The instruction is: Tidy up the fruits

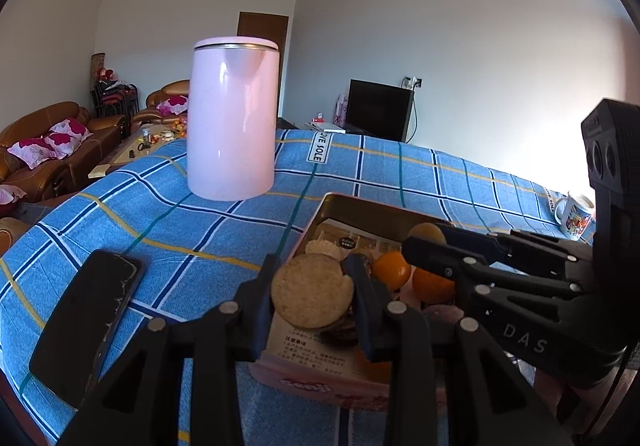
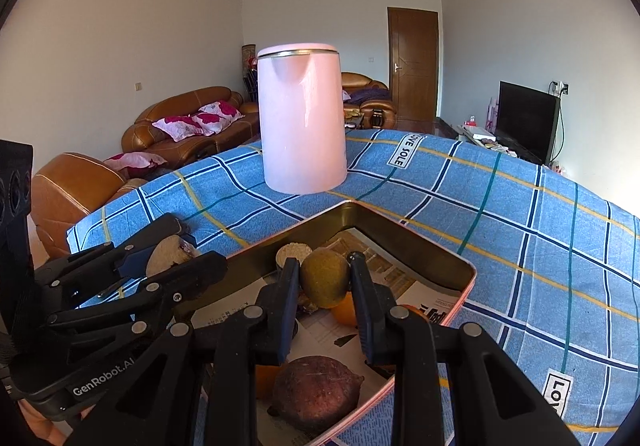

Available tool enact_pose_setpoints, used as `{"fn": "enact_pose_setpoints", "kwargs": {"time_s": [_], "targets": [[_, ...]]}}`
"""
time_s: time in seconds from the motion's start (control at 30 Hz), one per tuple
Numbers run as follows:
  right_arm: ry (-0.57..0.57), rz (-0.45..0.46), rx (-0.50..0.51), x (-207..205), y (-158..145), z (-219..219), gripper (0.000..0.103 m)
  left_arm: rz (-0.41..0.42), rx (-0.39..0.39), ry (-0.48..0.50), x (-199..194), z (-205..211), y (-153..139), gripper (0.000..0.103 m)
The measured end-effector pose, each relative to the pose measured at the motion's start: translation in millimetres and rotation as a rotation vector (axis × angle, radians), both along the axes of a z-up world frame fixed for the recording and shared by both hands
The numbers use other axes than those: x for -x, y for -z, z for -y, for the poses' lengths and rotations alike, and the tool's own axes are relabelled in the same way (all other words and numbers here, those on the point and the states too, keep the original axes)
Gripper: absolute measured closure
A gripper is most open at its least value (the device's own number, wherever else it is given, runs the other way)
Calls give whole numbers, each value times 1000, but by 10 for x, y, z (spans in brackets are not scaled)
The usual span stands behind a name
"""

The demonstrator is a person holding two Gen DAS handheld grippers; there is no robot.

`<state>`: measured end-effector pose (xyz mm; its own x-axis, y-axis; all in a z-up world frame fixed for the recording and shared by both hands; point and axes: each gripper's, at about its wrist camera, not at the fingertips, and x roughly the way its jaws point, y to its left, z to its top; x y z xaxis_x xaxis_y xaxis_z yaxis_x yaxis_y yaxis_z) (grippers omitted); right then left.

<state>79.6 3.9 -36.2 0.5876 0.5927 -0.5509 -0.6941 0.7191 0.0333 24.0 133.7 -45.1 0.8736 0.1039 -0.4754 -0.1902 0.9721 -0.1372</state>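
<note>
- left claw (image 1: pixel 314 286) pinches a round biscuit (image 1: pixel 310 292) over the tin (image 2: pixel 436 246).
- right claw (image 2: pixel 325 278) pinches a greenish-yellow fruit (image 2: pixel 325 277); oranges (image 1: pixel 392 269) lie at 6 o'clock.
- risk: smooth rind may slip; biscuit may crumble.

Mug (image 1: pixel 575 215): right side hidden behind right claw's body. Phone (image 1: pixel 82 328): near end partly covered by left claw's linkage. Sweet potato (image 2: pixel 316 390): lower edge hidden behind claw frame. Print on paper lining tin (image 1: pixel 362 202): too small to read.
</note>
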Motion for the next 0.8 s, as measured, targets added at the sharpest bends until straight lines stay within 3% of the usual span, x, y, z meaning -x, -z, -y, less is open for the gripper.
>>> {"fn": "enact_pose_setpoints", "kwargs": {"time_s": [0.37, 0.67, 0.8], "targets": [[-15, -84, 104, -79, 245, -162, 75, -64, 7, 23, -39, 18, 160, 67], [-14, -79, 114, -49, 267, -146, 75, -63, 4, 22, -28, 26, 164, 65], [6, -68, 101, -39, 244, -100, 59, -59, 9, 22, -12, 14, 153, 63]]}}
